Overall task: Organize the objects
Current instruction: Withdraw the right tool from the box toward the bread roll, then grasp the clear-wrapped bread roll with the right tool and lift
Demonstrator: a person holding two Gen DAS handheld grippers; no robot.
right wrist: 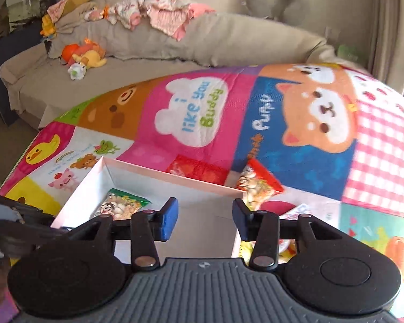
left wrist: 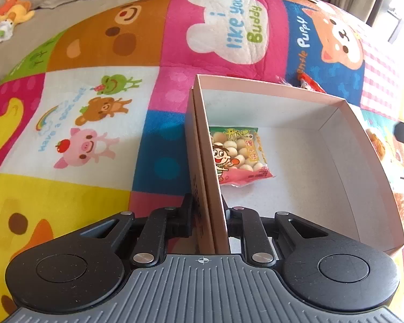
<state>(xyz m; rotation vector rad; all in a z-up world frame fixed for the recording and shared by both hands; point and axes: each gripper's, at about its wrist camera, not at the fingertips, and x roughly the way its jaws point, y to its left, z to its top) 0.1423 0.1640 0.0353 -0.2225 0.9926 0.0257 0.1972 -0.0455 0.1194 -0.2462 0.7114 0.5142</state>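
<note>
A shallow pink cardboard box [left wrist: 363, 167] lies on a colourful patchwork blanket. My left gripper [left wrist: 208, 212] is shut on the box's left wall, one finger outside and one inside. A green-topped snack packet [left wrist: 237, 156] lies inside by that wall. In the right wrist view the box [right wrist: 175, 179] and the green packet [right wrist: 124, 204] show again. My right gripper [right wrist: 205, 210] hangs open above the box's right part, with nothing between its blue pads [right wrist: 169, 219]. Just past the box's far right corner lies a red snack packet [right wrist: 258, 183]; its tip shows over the box rim in the left view [left wrist: 313, 86].
Another flat red packet [right wrist: 199, 171] lies on the blanket [right wrist: 309, 161] behind the box. More wrappers [right wrist: 293, 212] sit by the box's right side, partly hidden by my right finger. A beige sofa [right wrist: 148, 43] with plush toys [right wrist: 86, 56] and clothes stands behind.
</note>
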